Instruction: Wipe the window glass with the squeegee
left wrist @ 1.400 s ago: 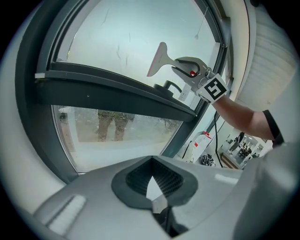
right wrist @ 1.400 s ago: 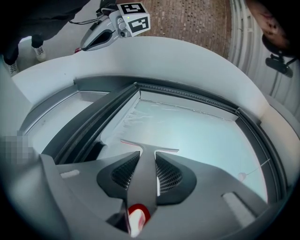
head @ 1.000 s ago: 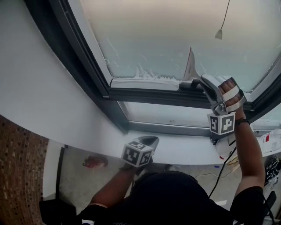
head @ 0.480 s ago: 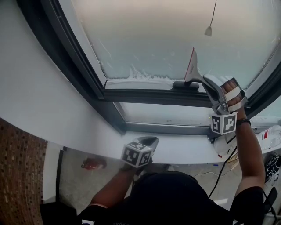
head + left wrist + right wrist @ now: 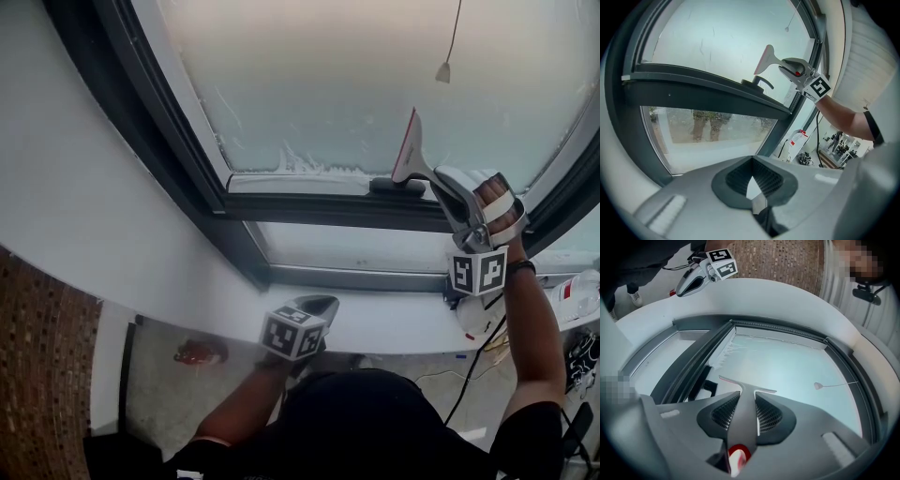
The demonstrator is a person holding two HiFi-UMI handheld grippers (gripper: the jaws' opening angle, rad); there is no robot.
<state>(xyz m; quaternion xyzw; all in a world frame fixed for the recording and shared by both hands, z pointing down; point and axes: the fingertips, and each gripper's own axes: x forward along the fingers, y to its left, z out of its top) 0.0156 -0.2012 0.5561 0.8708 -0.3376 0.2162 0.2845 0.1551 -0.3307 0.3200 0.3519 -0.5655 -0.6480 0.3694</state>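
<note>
- Head view: left hand-held gripper [image 5: 317, 305] hangs low, below the window frame [image 5: 328, 208]; only the left gripper view shows its jaws together, empty.
- Right hand-held gripper [image 5: 450, 187] clamps the squeegee [image 5: 409, 150] by its handle, blade at the window glass [image 5: 328, 75], just above that frame.

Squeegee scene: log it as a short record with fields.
Tool: squeegee, handle clamped in the right gripper
Blade position: low on the window glass, just above the window handle
Glass state: white streaky residue along the pane's bottom edge
Left gripper: shut, empty, held low by the sill
Hanging: pull cord in front of the glass
</note>
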